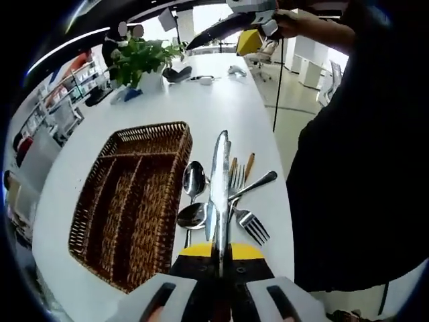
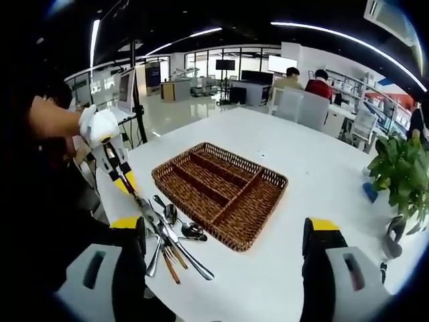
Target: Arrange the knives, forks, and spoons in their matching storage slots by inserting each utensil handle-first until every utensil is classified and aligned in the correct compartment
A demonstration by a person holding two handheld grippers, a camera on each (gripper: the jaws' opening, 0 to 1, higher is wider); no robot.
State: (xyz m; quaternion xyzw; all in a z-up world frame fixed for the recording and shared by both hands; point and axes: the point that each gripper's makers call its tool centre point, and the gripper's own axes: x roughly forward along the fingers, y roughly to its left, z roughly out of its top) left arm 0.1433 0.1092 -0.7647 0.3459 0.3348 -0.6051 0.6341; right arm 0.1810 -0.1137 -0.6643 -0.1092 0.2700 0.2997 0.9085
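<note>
Steel knife (image 1: 219, 181) looked stiff and slick; my left gripper (image 1: 219, 258) clenched its handle, right gripper (image 2: 224, 231) hung released.

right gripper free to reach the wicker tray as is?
Probably yes. The right gripper is open and holds nothing, and the wicker tray lies just ahead with bare table between. The left gripper, shut on a knife, is off to the side.

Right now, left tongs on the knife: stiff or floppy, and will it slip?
Probably stiff: the knife juts straight out of the left tongs with no visible sag. Likely slippery: it looks like polished metal, pinched at one end only. It may pivot in the grip if its tip catches the wicker tray or the utensil pile.
</note>
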